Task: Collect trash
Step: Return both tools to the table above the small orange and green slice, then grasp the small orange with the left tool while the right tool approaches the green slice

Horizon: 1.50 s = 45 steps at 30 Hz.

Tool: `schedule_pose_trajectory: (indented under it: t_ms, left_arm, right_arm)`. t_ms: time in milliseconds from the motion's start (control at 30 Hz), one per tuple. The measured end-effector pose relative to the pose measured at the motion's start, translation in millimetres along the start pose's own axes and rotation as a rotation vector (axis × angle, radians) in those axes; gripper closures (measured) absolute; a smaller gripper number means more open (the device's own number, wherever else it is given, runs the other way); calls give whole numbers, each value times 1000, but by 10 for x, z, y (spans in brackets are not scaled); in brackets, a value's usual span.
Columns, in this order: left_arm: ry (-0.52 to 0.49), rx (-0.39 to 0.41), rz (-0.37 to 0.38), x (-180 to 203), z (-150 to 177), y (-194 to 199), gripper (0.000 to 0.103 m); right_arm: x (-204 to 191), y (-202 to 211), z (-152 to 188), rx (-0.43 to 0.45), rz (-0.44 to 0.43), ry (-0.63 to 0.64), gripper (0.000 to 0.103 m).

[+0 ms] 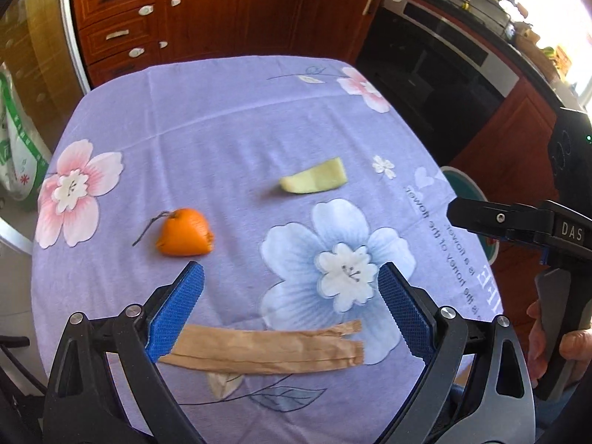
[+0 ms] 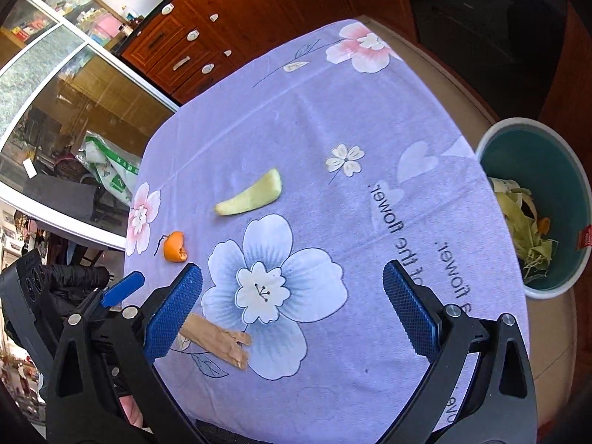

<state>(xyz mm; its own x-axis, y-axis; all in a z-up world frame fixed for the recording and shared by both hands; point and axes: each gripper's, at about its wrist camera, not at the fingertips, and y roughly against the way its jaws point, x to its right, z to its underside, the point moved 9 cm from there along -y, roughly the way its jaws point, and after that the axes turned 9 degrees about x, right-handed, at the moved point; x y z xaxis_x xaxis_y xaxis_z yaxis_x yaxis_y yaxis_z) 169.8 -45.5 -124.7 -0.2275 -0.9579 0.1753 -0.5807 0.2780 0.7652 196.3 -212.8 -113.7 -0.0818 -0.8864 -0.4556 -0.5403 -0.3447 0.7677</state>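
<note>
Three pieces of trash lie on the purple flowered tablecloth [image 1: 229, 129]. An orange peel piece [image 1: 184, 233] with a stem lies left of centre, also in the right wrist view [image 2: 174, 247]. A pale yellow-green fruit slice [image 1: 314, 179] lies further back, also in the right wrist view [image 2: 251, 194]. A long brown paper wrapper [image 1: 266, 349] lies near the front, also in the right wrist view [image 2: 216, 340]. My left gripper [image 1: 290, 310] is open above the wrapper. My right gripper [image 2: 292, 310] is open and empty over the blue flower print; it shows at the right of the left wrist view [image 1: 518, 222].
A teal bin [image 2: 547, 170] with peels inside stands off the table's right edge. Wooden cabinets [image 1: 222, 11] and a dark oven [image 1: 436, 66] stand behind the table. A white and green bag [image 1: 14, 148] lies on the floor at left.
</note>
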Motion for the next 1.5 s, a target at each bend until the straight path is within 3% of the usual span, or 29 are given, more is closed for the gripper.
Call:
schedule_pose_trajectory:
  t_ms: [233,433,533,700,1367,1433,1467,1500]
  left_arm:
    - [104,-28,-70,-709,150,-75,8]
    - [153,-49,-89,-962,119,-241,8]
    - [144,-52,-90,-970,69,-309,9]
    - [161,-42,-67,-890,-19,-366,26]
    - [141,-64,-107,-793,-79,-658,32]
    - [120,-60,-120,-786,-81,-674,42]
    - [106,-59,-132,-789,-78,-681,55]
    - [92,-54,-138,-787,-91,-688,60]
  right_arm:
    - [-218,-340,156,-76,-1,42,9]
    - [-293,-505,149,-99,-1,68,9]
    - [-273,-573,129,-105,5,67,9]
    - [-235,-680,114,-119,3,61,9]
    - [-257,-926,65,-117,-28,88,9]
    - [-277,-939,67,-112,-28,93,9]
    - [-290,-947,61,-110,-28,96,9]
    - [-303,-958,54,-108,-29,101,9]
